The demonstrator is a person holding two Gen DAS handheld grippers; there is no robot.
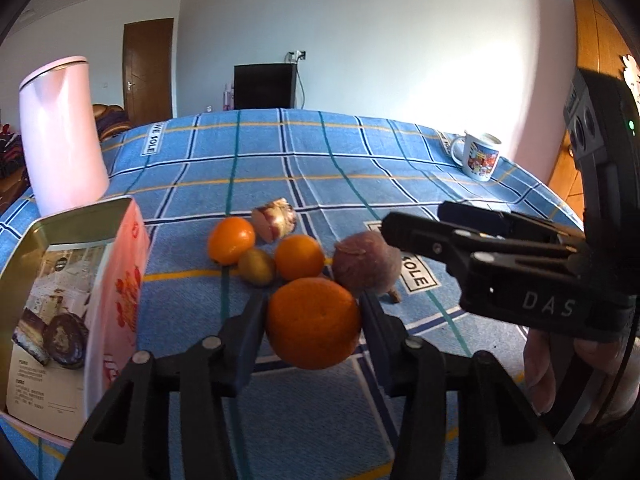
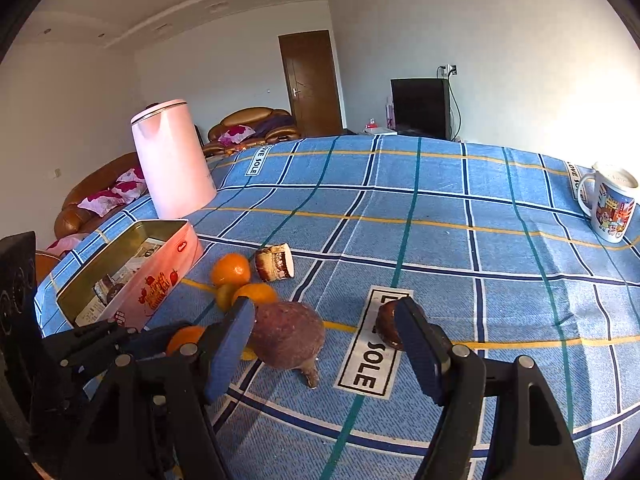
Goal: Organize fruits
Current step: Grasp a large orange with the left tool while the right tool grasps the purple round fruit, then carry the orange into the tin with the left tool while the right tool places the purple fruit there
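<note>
Right gripper (image 2: 326,344) low over blue checked tablecloth (image 2: 440,240), jaws apart. Purple-brown root vegetable (image 2: 286,338) between fingers, touching left pad; right pad clear. Small brown fruit (image 2: 386,326) just right of vegetable. Oranges (image 2: 231,269) just behind vegetable. Open pink tin (image 2: 132,276) left of vegetable. Mug (image 2: 612,206) far right.

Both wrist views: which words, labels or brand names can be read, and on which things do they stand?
"LOVE SOLE": white label woven into the blue checked cloth.
"DAS": body of the right gripper.
Red oval logo on the pink tin: too blurred.
Leaflet inside the tin: too small.
Mug picture: unreadable.
</note>
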